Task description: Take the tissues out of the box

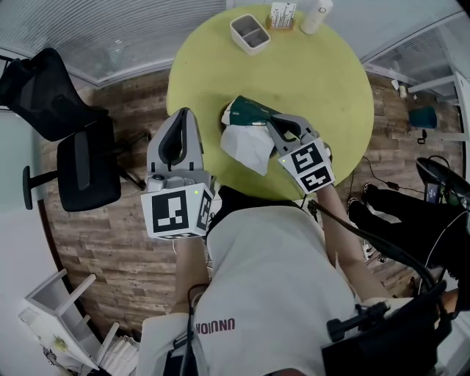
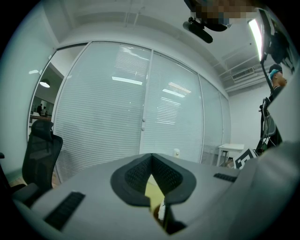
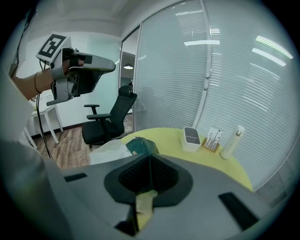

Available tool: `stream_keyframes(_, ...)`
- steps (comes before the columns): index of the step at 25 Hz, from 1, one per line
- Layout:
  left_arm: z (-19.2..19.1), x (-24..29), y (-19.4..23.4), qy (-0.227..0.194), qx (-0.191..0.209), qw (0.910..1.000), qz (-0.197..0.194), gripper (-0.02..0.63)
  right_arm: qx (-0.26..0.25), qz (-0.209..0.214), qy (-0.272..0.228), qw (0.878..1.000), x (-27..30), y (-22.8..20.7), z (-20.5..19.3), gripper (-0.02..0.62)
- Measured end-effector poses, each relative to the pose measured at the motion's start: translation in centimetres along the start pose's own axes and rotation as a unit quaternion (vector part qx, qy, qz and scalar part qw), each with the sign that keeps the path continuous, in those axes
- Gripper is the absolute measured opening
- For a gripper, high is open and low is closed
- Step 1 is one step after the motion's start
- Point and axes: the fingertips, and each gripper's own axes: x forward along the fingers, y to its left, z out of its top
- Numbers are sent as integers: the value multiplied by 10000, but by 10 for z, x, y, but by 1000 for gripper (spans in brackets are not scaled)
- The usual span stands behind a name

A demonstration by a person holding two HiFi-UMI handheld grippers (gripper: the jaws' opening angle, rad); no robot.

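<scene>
A dark green tissue box (image 1: 250, 110) lies on the round yellow-green table (image 1: 330, 81), seen again just past my right jaws as the box (image 3: 140, 144). One white tissue (image 1: 248, 147) lies spread on the table in front of the box, with no jaw on it; it shows left of the box as the tissue (image 3: 108, 150). My right gripper (image 1: 272, 123) hovers beside the box, shut with nothing between its pads (image 3: 149, 158). My left gripper (image 1: 181, 114) is held up off the table's left edge, shut and empty (image 2: 151, 157), facing the glass wall.
At the table's far side stand a white tray (image 1: 250, 33), a card holder (image 1: 283, 15) and a white bottle (image 1: 316, 15). A black office chair (image 1: 73, 139) stands left of the table on the wood floor. Glass walls with blinds surround the table.
</scene>
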Motion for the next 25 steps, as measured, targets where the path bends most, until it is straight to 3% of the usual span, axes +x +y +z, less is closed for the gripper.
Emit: stream_keyframes(25, 5, 2, 0, -14, 38, 10000, -37, 12, -13, -213, -194, 9996, -5, -11, 11, 29)
